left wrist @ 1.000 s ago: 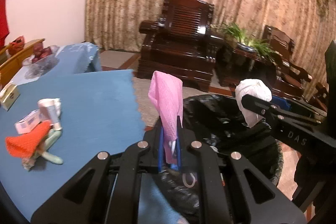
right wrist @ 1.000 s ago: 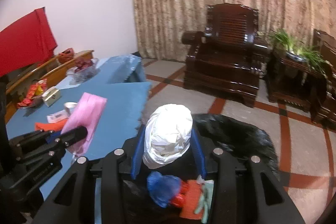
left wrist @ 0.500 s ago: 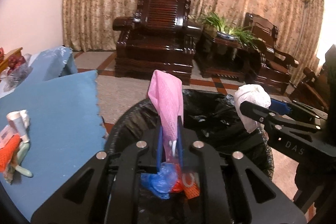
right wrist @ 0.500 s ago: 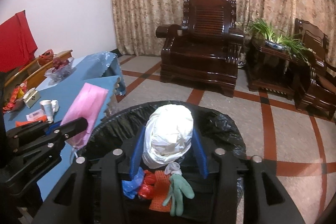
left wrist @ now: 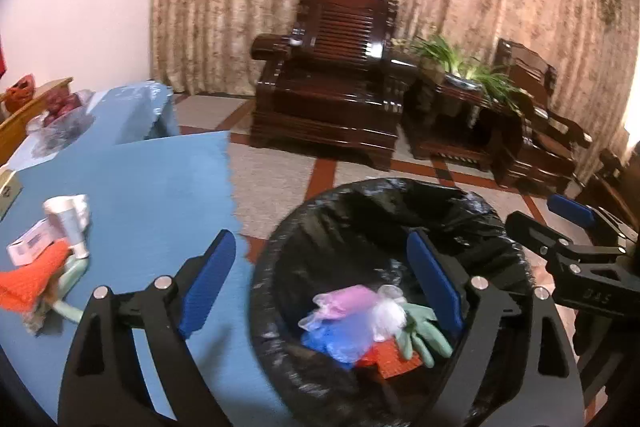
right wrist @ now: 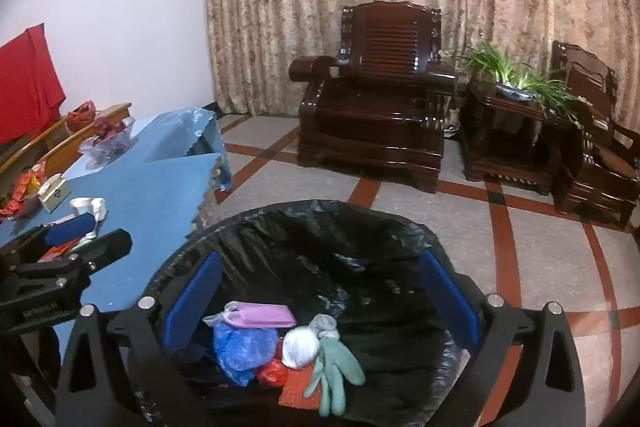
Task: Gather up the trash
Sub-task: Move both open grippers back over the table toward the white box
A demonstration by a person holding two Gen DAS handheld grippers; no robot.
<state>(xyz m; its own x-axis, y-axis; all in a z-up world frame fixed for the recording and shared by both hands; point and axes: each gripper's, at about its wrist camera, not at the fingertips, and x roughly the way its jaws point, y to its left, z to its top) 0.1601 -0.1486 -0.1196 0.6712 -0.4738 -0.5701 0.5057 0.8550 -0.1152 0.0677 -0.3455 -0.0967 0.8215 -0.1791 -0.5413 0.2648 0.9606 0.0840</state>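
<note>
Both pieces of trash have dropped since a second ago: the pink mask (right wrist: pixel 260 314) and the white wad (right wrist: pixel 300 347) now lie in the black-lined bin (right wrist: pixel 328 223) among a blue bag (right wrist: pixel 240 347) and a green glove (right wrist: pixel 334 367). The left claw (left wrist: pixel 320 281) is opening, its blue pads wide apart with nothing between them, one over the blue table (left wrist: pixel 140 195). The right claw (right wrist: pixel 320 301) is likewise opening and empty above the bin. More litter, an orange cloth (left wrist: pixel 32 275), remains on the table
</note>
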